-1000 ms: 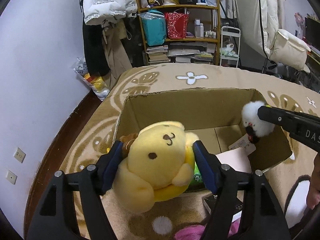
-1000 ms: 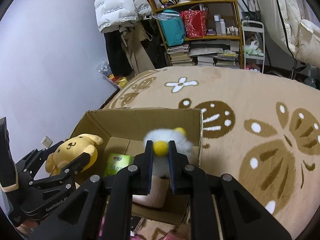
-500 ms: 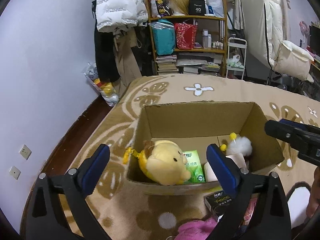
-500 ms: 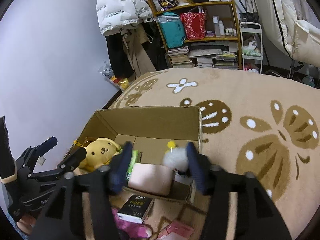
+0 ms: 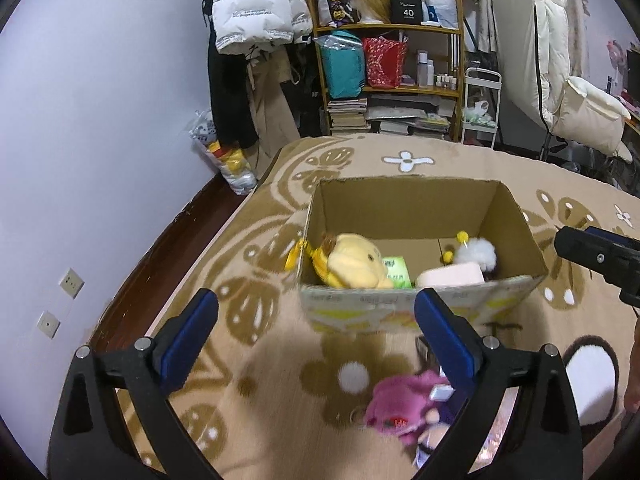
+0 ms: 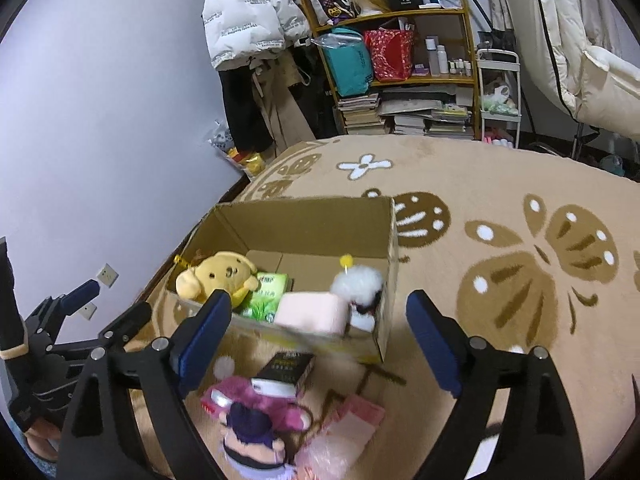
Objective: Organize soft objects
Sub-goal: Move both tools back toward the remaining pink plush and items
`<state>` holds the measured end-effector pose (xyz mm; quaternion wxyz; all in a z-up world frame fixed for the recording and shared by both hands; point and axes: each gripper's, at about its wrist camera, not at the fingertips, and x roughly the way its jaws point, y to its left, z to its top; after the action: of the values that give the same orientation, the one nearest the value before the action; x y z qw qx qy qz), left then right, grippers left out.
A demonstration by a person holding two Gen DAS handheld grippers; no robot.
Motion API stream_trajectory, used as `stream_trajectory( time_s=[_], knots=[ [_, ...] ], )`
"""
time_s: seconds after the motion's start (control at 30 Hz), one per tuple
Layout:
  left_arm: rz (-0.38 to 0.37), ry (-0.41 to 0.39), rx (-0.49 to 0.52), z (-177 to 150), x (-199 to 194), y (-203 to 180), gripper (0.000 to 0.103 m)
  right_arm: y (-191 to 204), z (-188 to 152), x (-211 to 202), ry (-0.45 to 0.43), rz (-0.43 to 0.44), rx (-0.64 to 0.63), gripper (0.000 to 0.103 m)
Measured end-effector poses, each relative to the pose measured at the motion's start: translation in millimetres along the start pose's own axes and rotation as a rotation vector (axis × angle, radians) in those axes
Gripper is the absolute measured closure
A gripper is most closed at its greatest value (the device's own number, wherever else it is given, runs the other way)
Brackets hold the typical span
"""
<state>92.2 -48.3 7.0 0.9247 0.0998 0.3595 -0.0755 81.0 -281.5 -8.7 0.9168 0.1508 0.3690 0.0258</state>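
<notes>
In the cardboard box, the yellow plush now lies at the left end and the white pom-pom toy at the right, both just dropped. Our left gripper and right gripper hang wide and empty. Next we turn to the pink plush waiting on the rug.

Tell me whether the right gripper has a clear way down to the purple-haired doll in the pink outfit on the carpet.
Probably yes. The right gripper is open and the purple-haired doll lies uncovered just below it; only the black box rests against it.
</notes>
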Motion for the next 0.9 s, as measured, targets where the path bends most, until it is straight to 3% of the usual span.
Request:
stream_trajectory(
  time_s=[0.47, 0.9],
  knots=[
    [-0.013, 0.015, -0.014, -35, -28, -7, 0.005, -1, -39, -28, 0.061, -0.002, 0.039, 0.010],
    [-0.021, 0.056, -0.003, -63, -26, -27, 0.005, -16, -67, -19, 0.165, -0.034, 0.106, 0.010]
  ],
)
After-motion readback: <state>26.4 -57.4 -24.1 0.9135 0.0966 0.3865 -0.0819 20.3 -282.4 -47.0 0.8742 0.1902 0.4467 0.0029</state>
